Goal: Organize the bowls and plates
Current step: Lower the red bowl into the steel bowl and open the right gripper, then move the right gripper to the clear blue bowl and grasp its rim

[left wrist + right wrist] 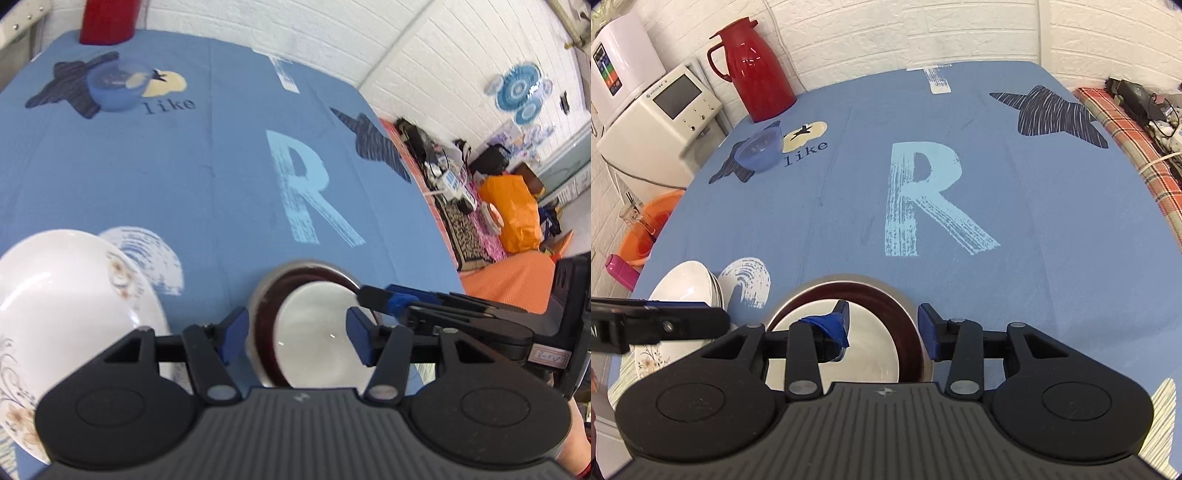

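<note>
Left wrist view: the near edge of the white bowl [314, 332] and of the metal dish [258, 325] under it is cut off by the left gripper [295, 338] body.
Hidden: the near part of the white plate stack [687, 284] is covered in the right wrist view by the other tool's arm.
Hard to make out: a dark red layer is seen between bowl and metal rim; whether it is a separate plate cannot be told.
Left gripper state: fingers are held apart, one on each side of the bowl, touching nothing clearly.
Right gripper [884, 325] state: fingers are spread, the left one over the bowl, the right one outside the metal rim.
Surface: a blue tablecloth [1034, 221] printed with an R and stars.
Room: white brick walls; a red jug [753, 66] and a blue plastic bowl [761, 151] stand far left.
Orientation: the round bowl sits mouth up at the near centre; no long axis is shown.
</note>
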`<state>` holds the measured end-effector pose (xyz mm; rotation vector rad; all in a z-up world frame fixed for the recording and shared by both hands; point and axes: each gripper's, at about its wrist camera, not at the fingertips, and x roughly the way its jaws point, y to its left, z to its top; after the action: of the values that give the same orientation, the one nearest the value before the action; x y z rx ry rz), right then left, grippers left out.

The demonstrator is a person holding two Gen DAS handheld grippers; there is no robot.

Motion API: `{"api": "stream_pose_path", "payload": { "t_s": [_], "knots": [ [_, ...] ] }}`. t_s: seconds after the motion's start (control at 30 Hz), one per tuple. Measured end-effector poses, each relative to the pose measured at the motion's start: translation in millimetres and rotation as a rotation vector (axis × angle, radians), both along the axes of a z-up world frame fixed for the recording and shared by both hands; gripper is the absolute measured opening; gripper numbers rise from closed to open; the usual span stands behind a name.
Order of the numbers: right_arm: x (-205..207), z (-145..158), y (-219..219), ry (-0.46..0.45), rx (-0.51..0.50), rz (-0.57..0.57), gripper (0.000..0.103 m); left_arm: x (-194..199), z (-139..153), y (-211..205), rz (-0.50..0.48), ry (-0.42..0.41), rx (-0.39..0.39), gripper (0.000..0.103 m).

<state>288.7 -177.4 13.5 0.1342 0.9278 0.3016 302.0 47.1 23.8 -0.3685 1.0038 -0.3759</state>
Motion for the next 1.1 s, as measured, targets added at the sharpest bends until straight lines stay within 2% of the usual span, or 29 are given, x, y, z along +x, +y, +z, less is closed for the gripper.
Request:
{"api": "stream_pose_path", "payload": {
  "t_s": [0.17, 0.27, 0.4, 0.53, 0.7, 0.77, 0.83, 0.97, 1.1],
  "knots": [
    [25, -1, 13, 0.028, 0.006, 0.013, 0.026, 16, -8, 69, 0.137, 0.012, 0.021, 0.058],
    [57, 0, 36, 0.048, 0.016, 0.035, 0.026, 36, -15, 111, 0.236, 0.034, 0.026, 0.058],
    [110, 2, 76, 0.051, 0.036, 0.078, 0.026, 81, -18, 153, 0.327, 0.050, 0.042, 0.058],
    [168, 4, 117, 0.062, 0.117, 0.091, 0.027, 129, -14, 182, 0.396, 0.032, 0.003, 0.058],
    [230, 9, 171, 0.032, 0.182, 0.119, 0.027, 191, -11, 198, 0.431, 0.006, 0.016, 0.058],
    [250, 6, 193, 0.034, 0.177, 0.143, 0.028, 212, -17, 202, 0.435, 0.013, 0.027, 0.058],
    [267, 0, 213, 0.030, 0.143, 0.171, 0.028, 227, -26, 202, 0.444, 0.028, 0.034, 0.058],
    [287, -15, 240, 0.024, 0.012, 0.211, 0.029, 250, -48, 203, 0.436, 0.059, 0.029, 0.058],
    [301, -26, 245, 0.041, -0.010, 0.210, 0.030, 264, -65, 202, 0.435, 0.075, 0.056, 0.058]
  ]
}}
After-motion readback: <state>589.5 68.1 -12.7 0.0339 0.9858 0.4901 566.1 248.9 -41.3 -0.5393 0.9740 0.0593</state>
